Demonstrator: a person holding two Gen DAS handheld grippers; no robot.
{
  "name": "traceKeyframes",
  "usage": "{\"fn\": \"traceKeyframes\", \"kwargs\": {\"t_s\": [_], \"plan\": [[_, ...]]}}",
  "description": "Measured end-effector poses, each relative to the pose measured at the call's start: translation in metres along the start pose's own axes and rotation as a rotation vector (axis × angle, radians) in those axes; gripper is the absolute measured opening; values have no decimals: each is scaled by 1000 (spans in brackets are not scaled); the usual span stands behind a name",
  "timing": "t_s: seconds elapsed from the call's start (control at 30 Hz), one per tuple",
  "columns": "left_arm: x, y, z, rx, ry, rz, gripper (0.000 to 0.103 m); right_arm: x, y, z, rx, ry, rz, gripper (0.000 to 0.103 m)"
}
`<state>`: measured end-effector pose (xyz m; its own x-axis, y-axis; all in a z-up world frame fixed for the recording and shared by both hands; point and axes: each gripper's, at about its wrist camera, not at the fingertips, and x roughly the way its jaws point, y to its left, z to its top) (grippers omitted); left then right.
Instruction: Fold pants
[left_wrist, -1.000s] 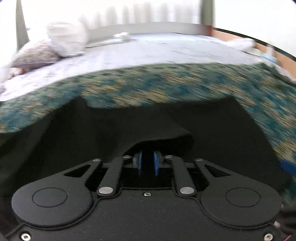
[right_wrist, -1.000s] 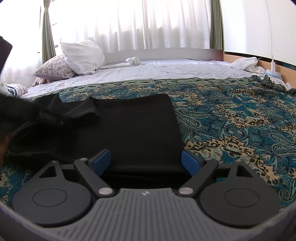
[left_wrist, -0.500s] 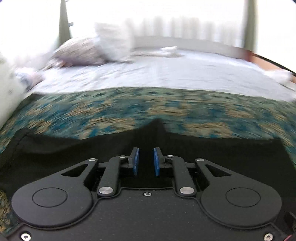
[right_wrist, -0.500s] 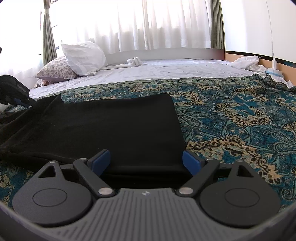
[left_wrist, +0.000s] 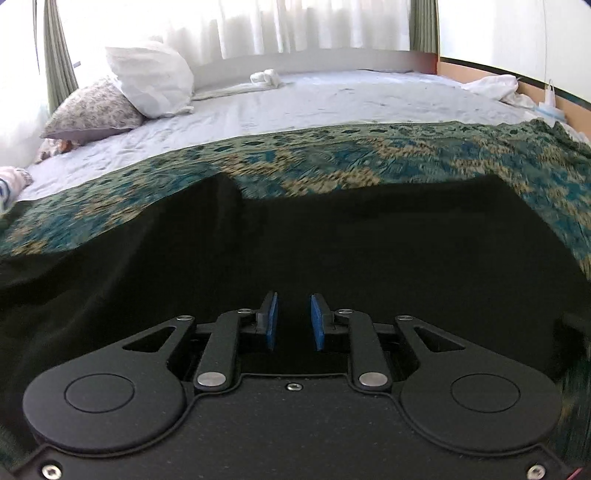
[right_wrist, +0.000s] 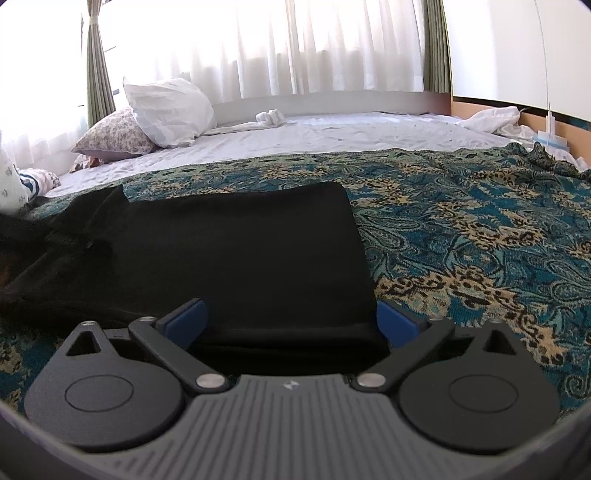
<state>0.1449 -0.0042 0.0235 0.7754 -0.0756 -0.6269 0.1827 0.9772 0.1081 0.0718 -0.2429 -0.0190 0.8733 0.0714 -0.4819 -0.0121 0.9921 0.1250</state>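
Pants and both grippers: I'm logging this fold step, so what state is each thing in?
pants: folded over, lying flat on the patterned bedspread.
left gripper: opening, narrow gap, nothing pinched.
right gripper: opening wide, fingers astride the pants' near edge, not gripping.
white pillow: propped upright.

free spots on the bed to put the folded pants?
Free: patterned blanket right of the black pants, and white sheet between blanket and headboard. Crowded: pillows far left, white laundry far right.

Left gripper (left_wrist: 293, 320) jaws opening, nothing pinched between blue pads (left_wrist: 271, 320). Black pants (left_wrist: 332, 243) lie beneath on patterned teal bedspread (left_wrist: 332, 162).
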Motion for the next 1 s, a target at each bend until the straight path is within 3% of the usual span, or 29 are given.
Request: {"fn": "traceKeyframes", "kwargs": {"t_s": [0.13, 0.27, 0.43, 0.53, 0.7, 0.8, 0.9, 1.0], "plan": [[-36, 20, -32, -3, -35, 46, 33, 1, 2, 0, -14, 6, -12, 103], [-66, 60, -48, -78, -56, 118, 35, -2, 5, 1, -30, 2, -32, 103], [-77, 128, -54, -201, -71, 244, 39, -5, 15, 12, -67, 23, -63, 103], [-75, 166, -57, -264, -73, 282, 39, -10, 27, 24, -78, 15, -76, 103], [-52, 198, -75, -281, 29, 407, 39, 1, 66, 61, -19, 52, 87, 103], [-56, 204, -88, -284, -22, 386, 40, 26, 104, 87, -18, 95, 182, 100], [-58, 208, -92, -299, -36, 372, 40, 66, 143, 109, 48, 201, 293, 88], [-54, 210, -94, -323, -49, 352, 40, 116, 189, 125, 57, 290, 322, 79]]}}
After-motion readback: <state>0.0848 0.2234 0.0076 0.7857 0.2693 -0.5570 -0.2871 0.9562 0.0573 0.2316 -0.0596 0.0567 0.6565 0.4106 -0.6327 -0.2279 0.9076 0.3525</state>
